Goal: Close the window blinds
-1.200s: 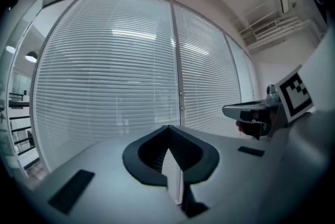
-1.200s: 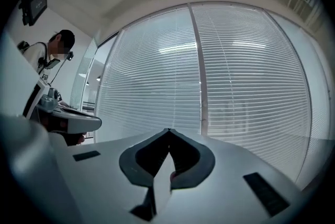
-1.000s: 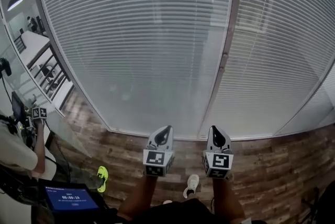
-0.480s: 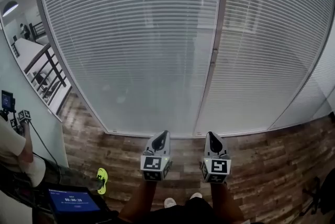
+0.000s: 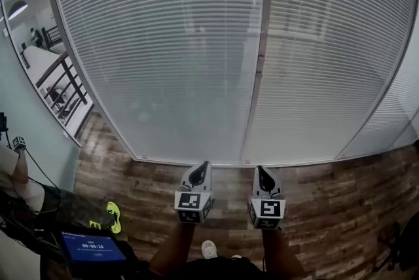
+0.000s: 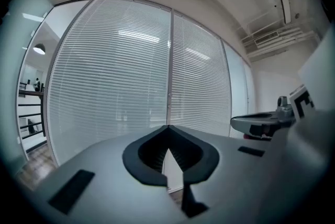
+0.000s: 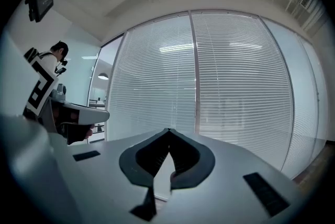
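Observation:
White slatted blinds (image 5: 163,43) hang behind two tall glass panels, split by a grey upright post (image 5: 254,108) that carries a small fitting (image 5: 260,63) at mid height. The slats look tilted partly flat, and dim shapes show through them. Both grippers are held low over the wooden floor, side by side, pointing at the foot of the glass and well short of it. My left gripper (image 5: 203,165) (image 6: 168,126) is shut with nothing in it. My right gripper (image 5: 260,169) (image 7: 168,130) is shut and empty too, just right of the post's line.
A plank floor (image 5: 340,193) runs along the glass. At the far left are a person's arm (image 5: 14,164), cables, a lit tablet (image 5: 90,248) and a yellow-green shoe (image 5: 113,216). A dark railing (image 5: 62,86) shows through the left side pane.
The head view has swung right, so the post now sits further left in it. Both grippers stay shut and close together. The person at the left has slid toward the edge.

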`<state>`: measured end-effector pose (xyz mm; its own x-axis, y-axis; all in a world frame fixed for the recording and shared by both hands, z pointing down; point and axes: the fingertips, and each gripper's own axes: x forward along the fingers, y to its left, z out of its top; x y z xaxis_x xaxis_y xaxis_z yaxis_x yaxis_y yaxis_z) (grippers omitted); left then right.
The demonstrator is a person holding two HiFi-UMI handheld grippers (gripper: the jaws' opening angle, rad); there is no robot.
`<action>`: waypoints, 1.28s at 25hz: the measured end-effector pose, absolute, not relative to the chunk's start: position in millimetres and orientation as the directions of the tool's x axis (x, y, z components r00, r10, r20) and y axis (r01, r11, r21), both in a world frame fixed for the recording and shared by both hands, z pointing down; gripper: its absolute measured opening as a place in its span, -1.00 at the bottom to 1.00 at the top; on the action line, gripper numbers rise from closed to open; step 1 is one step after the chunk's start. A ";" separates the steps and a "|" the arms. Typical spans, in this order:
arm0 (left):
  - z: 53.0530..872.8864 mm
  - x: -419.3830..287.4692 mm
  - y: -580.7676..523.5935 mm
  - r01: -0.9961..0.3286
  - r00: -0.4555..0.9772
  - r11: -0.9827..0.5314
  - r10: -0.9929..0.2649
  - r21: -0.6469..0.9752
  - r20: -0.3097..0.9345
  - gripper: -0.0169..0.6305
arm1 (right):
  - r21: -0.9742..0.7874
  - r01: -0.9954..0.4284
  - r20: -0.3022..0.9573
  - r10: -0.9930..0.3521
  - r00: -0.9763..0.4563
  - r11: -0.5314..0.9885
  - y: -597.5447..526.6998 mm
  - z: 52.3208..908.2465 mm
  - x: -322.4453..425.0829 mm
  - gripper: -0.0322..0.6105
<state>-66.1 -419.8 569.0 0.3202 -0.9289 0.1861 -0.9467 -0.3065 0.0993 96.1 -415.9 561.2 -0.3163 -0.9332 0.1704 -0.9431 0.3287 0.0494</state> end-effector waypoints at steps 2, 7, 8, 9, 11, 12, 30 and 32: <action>566.8 -64.5 -415.7 -0.954 0.301 -0.293 -0.934 0.071 0.194 -0.97 | 0.056 -0.937 0.171 -0.928 -0.331 0.345 -412.4 561.4 95.0 -0.89; 571.7 -47.1 -385.2 -0.966 0.254 -0.260 -0.943 0.000 0.215 -0.97 | 0.054 -0.925 0.157 -0.918 -0.363 0.375 -382.7 562.0 114.9 -0.89; 570.4 -38.3 -375.5 -0.966 0.259 -0.257 -0.941 0.036 0.218 -0.97 | 0.083 -0.916 0.146 -0.914 -0.378 0.392 -374.9 563.4 122.9 -0.89; 569.4 -30.7 -366.8 -0.964 0.265 -0.255 -0.939 0.074 0.219 -0.97 | 0.123 -0.904 0.135 -0.909 -0.394 0.410 -368.7 564.9 128.9 -0.89; 570.6 -25.6 -354.2 -0.964 0.264 -0.247 -0.938 0.101 0.227 -0.97 | 0.165 -0.887 0.132 -0.901 -0.414 0.432 -362.1 565.5 130.9 -0.89; 574.1 -26.7 -349.2 -0.966 0.258 -0.244 -0.937 0.086 0.237 -0.97 | 0.167 -0.883 0.138 -0.897 -0.420 0.438 -360.3 566.2 128.7 -0.89; 550.6 -70.6 -325.6 -0.953 0.302 -0.295 -0.935 0.065 0.185 -0.97 | 0.130 -0.923 0.120 -0.930 -0.347 0.361 -332.3 548.3 78.8 -0.89; 551.2 -69.3 -326.5 -0.952 0.307 -0.300 -0.934 0.061 0.183 -0.97 | 0.121 -0.927 0.124 -0.932 -0.341 0.355 -332.9 549.8 82.0 -0.89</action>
<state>-69.3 -326.5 551.2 0.3065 -0.9341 0.1830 -0.9519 -0.3003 0.0613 82.0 -332.9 549.8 -0.3408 -0.9320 0.1236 -0.9269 0.3551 0.1214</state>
